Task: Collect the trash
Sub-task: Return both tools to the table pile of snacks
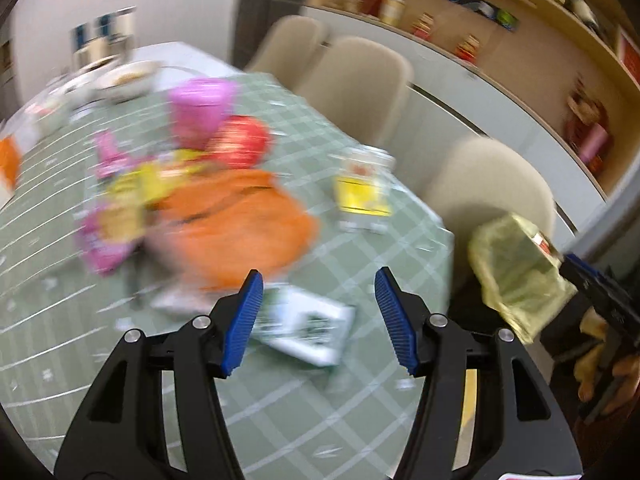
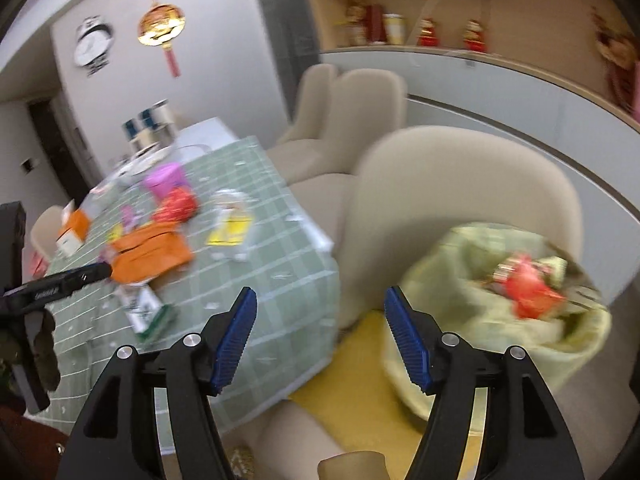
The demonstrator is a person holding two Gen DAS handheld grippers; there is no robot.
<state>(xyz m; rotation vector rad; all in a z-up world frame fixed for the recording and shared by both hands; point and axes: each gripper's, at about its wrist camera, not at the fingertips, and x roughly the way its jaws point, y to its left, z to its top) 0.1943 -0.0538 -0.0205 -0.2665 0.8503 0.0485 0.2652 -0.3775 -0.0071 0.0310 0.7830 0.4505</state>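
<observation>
Green-checked table [image 1: 120, 360] strewn with wrappers; orange packet [image 1: 240, 220] at 11 o'clock from left gripper [image 1: 318, 320], white-green carton [image 1: 308, 328] just ahead. Yellow-green trash bag [image 2: 500, 312] at 2 o'clock from right gripper [image 2: 320, 336]. Best approached slowly, carton first. Both held level, jaws spread, gripping nothing.

Left wrist view: above green checked tablecloth [image 1: 280, 420], near, looking down-forward. Right wrist view: off table's corner, facing beige padded chair [image 2: 460, 200]. Shared: tablecloth, orange crumpled bag [image 1: 240, 220].
</observation>
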